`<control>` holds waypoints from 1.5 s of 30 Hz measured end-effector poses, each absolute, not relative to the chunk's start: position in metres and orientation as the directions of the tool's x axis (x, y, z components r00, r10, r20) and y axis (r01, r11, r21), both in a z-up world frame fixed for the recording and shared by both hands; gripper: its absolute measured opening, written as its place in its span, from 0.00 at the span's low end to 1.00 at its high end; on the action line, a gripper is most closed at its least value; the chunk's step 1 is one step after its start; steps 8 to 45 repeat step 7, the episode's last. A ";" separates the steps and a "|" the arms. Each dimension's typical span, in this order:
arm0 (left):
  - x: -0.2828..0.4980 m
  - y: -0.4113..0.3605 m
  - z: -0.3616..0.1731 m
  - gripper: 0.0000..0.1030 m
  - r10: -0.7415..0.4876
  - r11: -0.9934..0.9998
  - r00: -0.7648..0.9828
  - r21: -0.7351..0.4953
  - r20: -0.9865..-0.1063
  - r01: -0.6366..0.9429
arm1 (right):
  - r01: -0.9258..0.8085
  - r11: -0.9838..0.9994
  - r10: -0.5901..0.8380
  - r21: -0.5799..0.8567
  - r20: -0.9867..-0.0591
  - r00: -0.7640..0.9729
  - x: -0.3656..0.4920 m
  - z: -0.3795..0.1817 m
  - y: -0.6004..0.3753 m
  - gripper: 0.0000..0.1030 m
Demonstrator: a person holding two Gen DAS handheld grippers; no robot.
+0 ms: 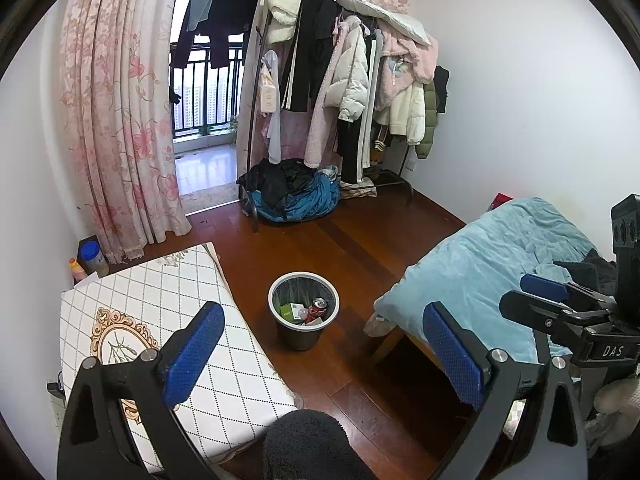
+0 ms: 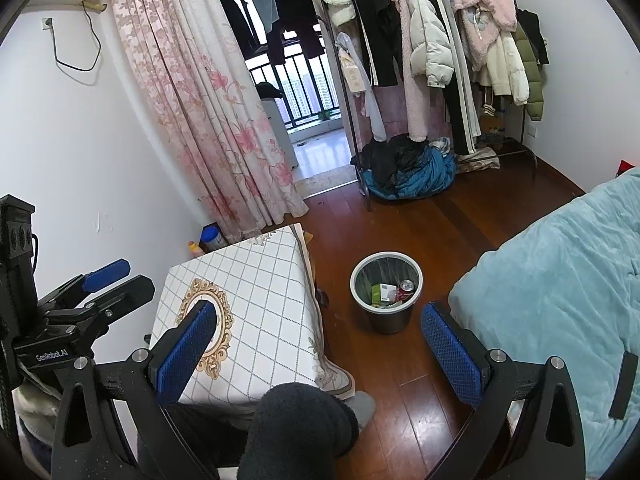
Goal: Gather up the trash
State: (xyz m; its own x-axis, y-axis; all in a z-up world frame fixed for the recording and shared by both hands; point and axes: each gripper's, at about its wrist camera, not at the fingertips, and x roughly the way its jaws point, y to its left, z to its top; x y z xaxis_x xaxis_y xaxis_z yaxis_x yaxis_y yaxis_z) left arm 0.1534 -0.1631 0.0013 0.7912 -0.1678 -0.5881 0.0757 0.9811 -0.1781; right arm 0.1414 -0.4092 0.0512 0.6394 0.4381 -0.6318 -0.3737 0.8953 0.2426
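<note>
Both jaws stand wide and empty: the left gripper (image 1: 322, 346) and right gripper (image 2: 320, 344) hover above the dark wooden floor (image 1: 340, 248). Between the quilted white table (image 1: 208, 344) and blue-covered bed (image 1: 480, 276) stands a round grey-rimmed trash bin (image 1: 303, 338) holding a red can (image 1: 317, 309) and green carton (image 1: 290, 311).

White walls (image 1: 520, 80) enclose a dark wooden floor (image 1: 340, 240); pink floral curtains (image 1: 120, 120) frame a bright far balcony door (image 1: 208, 92); a laden clothes rack (image 1: 352, 80) stands far right.
</note>
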 end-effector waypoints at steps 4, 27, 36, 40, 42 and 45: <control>0.150 -0.162 0.002 0.99 -0.179 0.978 0.797 -0.191 -0.577 0.081 | -0.373 0.895 0.438 0.243 -0.632 0.639 0.141 0.051 -0.408 1.00; 0.148 -0.162 0.002 0.99 -0.184 0.978 0.796 -0.189 -0.576 0.089 | -0.375 0.895 0.438 0.241 -0.635 0.637 0.141 0.049 -0.408 1.00; 0.148 -0.162 0.002 0.99 -0.184 0.978 0.796 -0.189 -0.576 0.089 | -0.375 0.895 0.438 0.241 -0.635 0.637 0.141 0.049 -0.408 1.00; 0.148 -0.162 0.002 0.99 -0.184 0.978 0.796 -0.189 -0.576 0.089 | -0.375 0.895 0.438 0.241 -0.635 0.637 0.141 0.049 -0.408 1.00; 0.148 -0.162 0.002 0.99 -0.184 0.978 0.796 -0.189 -0.576 0.089 | -0.375 0.895 0.438 0.241 -0.635 0.637 0.141 0.049 -0.408 1.00; 0.148 -0.162 0.002 0.99 -0.184 0.978 0.796 -0.189 -0.576 0.089 | -0.375 0.895 0.438 0.241 -0.635 0.637 0.141 0.049 -0.408 1.00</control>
